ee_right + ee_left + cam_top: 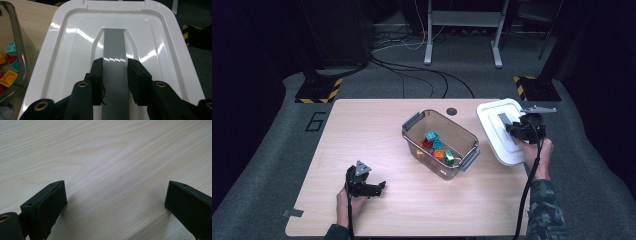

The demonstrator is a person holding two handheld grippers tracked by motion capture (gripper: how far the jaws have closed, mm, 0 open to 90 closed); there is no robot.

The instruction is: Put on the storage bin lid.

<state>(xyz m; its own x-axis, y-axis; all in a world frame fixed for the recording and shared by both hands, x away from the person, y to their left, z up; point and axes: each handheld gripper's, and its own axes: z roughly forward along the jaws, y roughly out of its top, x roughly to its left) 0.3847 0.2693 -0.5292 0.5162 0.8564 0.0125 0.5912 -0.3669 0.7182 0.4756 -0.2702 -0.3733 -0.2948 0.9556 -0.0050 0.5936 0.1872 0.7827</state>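
One claw (114, 75) clamped on lid (62, 62) handle (114, 47), other (115, 202) agape, tabletop-low.

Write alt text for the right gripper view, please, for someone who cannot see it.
Two black jaws of the right gripper clamp the grey handle running down the middle of a glossy white lid. At the left edge stands a clear plastic box holding colourful toy bricks, on a pale wooden table.

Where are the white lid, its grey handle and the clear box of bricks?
lid (494, 131), high view, bare white top left of the handle.
handle (113, 45), right gripper view, grey strip above the jaws.
box (460, 128), high view, far clear wall.
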